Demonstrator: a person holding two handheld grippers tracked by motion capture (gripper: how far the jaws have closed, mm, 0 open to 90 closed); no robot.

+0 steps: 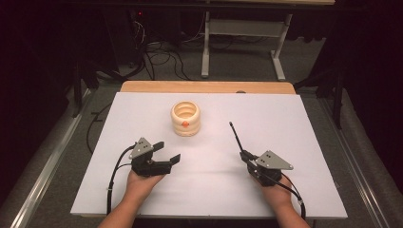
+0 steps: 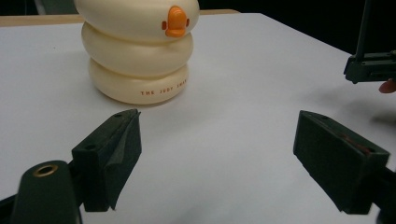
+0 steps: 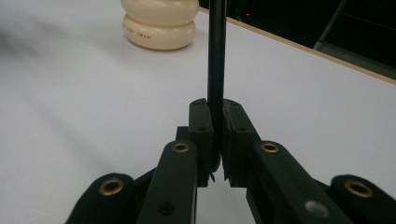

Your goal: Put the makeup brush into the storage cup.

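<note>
Starting on your left, your left gripper sits on the white table with its jaws spread wide and nothing between them. The cream ringed holder stands upright just beyond it, toward the middle, orange beak facing you. Over on the right, your right gripper is clamped tight on a thin black pen, which sticks out toward the far edge.
</note>
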